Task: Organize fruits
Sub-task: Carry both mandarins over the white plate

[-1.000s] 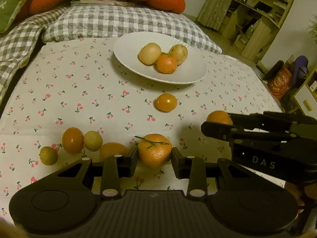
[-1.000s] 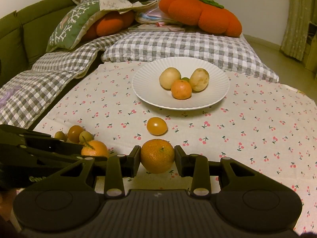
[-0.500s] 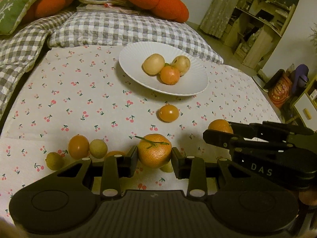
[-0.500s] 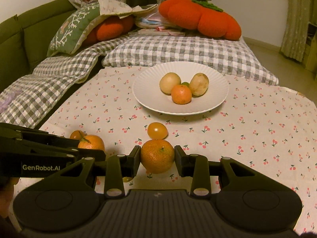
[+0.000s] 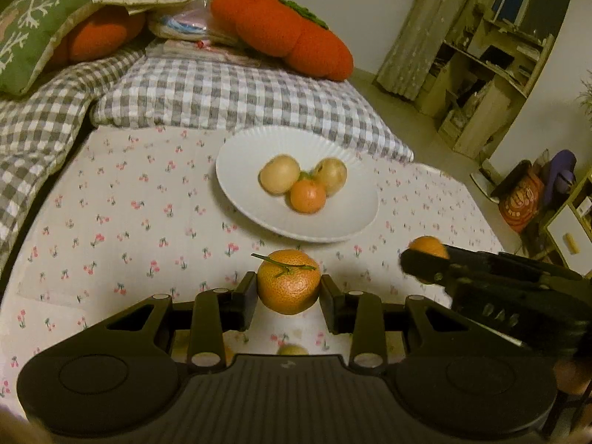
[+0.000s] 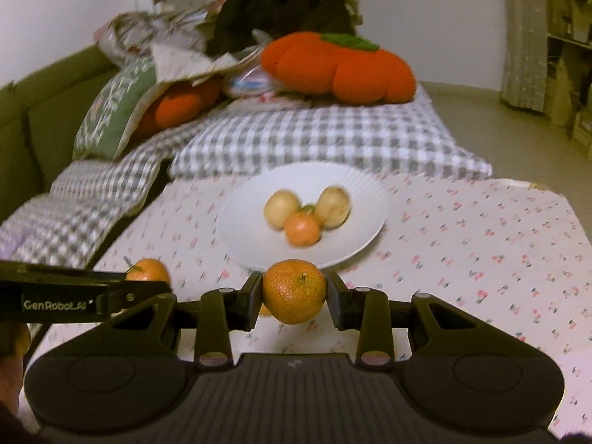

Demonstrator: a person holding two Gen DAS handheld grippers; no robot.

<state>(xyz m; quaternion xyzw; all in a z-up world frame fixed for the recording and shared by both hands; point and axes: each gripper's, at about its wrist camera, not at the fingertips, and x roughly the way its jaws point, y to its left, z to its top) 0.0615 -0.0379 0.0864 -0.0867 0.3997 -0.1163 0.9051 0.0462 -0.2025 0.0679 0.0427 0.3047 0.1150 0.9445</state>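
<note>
left gripper (image 5: 288, 296) clamped on a stemmed mandarin (image 5: 288, 285), right gripper (image 6: 294, 298) squeezing another mandarin (image 6: 295, 291), white plate (image 5: 344, 222) with three fruits straight ahead of both, cherry-print tablecloth (image 5: 122, 229) underneath

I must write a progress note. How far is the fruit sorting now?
Done: three fruits lie on the white plate. In hand: the left gripper holds a stemmed mandarin, the right gripper holds another mandarin, both short of the plate. Left: placing these two.
</note>
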